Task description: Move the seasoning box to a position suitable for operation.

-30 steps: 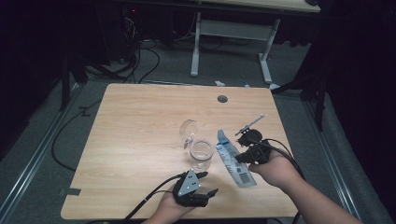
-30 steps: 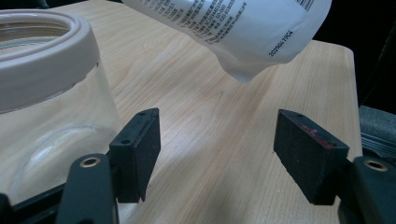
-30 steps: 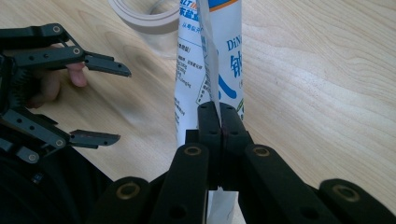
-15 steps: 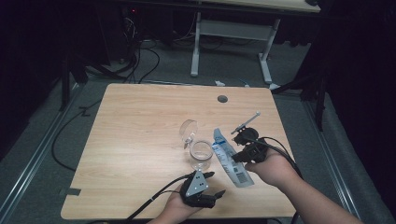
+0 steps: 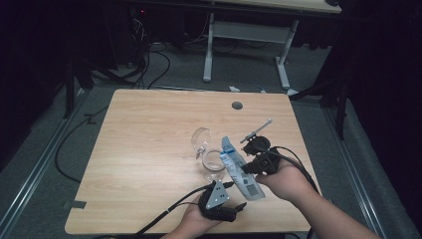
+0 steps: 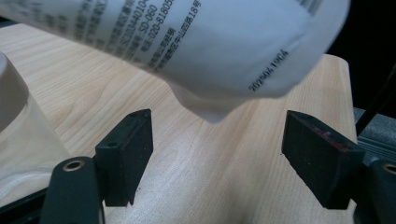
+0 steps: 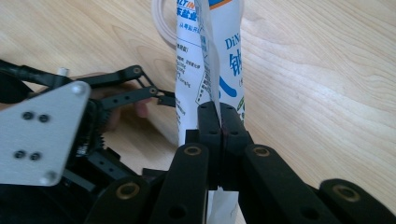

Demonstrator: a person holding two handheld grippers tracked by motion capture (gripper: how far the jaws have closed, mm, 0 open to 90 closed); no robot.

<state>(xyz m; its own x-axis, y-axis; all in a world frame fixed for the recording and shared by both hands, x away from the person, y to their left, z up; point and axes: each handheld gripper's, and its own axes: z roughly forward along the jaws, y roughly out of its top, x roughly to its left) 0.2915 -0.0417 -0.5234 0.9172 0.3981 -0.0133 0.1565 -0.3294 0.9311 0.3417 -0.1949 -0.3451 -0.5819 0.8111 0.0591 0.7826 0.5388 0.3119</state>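
Right gripper (image 7: 218, 122) pinching the white pouch (image 7: 208, 60) flat between its pads. Left gripper (image 6: 217, 158) spread wide, pouch's bottom corner hanging just above the gap, untouched.

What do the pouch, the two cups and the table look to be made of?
Pouch: likely soft plastic film, white with blue print; it creases where pinched. Upright cup and tipped cup: clear glass or plastic, see-through; can't tell which. Table: light wood-look top, matte, visible grain, probably laminate.

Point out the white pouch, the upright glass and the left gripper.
white pouch (image 5: 242, 173), high view, on its printed side.
upright glass (image 5: 213, 165), high view, on its clear wall.
left gripper (image 6: 217, 156), left gripper view, midway between its open jaws.
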